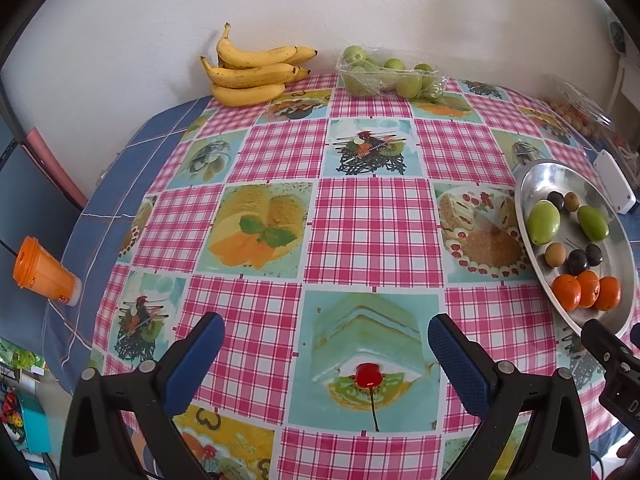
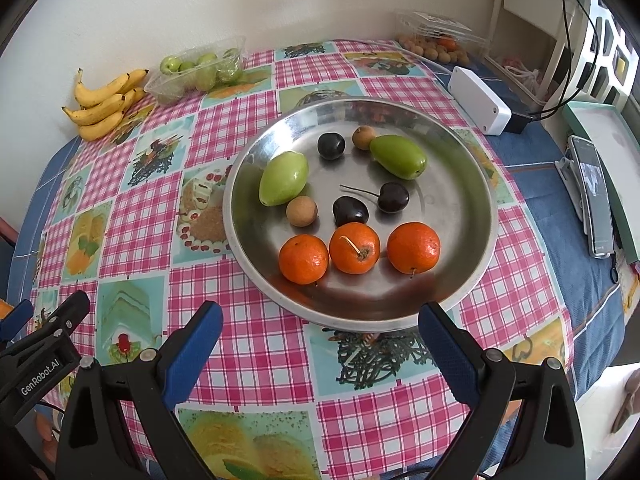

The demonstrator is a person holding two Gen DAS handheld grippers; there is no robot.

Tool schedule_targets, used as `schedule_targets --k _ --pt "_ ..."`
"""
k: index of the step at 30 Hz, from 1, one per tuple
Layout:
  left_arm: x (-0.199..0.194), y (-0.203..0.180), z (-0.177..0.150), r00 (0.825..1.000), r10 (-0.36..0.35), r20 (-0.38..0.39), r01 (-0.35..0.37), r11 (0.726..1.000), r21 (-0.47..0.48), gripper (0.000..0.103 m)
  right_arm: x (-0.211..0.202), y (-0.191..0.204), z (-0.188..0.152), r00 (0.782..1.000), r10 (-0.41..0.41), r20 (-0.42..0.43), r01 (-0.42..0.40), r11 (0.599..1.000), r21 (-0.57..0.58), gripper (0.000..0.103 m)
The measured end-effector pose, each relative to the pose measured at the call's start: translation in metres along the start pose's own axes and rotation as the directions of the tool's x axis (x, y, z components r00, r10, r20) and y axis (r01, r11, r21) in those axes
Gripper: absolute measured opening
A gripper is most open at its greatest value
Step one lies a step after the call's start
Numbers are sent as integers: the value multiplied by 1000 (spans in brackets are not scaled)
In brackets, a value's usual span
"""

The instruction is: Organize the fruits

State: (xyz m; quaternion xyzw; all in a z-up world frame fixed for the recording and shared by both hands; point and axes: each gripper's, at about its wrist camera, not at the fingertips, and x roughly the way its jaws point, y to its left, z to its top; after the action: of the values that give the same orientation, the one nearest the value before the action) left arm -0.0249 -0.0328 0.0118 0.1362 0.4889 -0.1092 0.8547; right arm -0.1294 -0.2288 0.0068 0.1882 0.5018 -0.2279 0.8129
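Both pairs of blue ribbed fingers point(image 1: 326, 344) point(image 2: 320, 336) are spread, gripping nothing. Just ahead of the right pair, a shiny metal plate point(image 2: 460, 184) holds round, glossy fruits point(image 2: 354, 248); its near rim is partly hidden.

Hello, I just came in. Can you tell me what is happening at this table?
A person holds one pair of tongs in each hand above a table with a checked cloth. Both the left tongs and the right tongs are open and hold nothing. In front of the right tongs is a metal plate with three oranges, two green fruits, dark cherries and two small brown fruits. Bananas and a tray of green fruits lie by the wall.
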Motion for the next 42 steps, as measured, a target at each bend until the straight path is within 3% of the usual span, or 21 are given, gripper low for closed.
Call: schedule_targets --k 42 --pt "9 6 1 1000 -3 -28 2 1000 -6 103 4 3 0 1000 -1 -16 1 1000 7 98"
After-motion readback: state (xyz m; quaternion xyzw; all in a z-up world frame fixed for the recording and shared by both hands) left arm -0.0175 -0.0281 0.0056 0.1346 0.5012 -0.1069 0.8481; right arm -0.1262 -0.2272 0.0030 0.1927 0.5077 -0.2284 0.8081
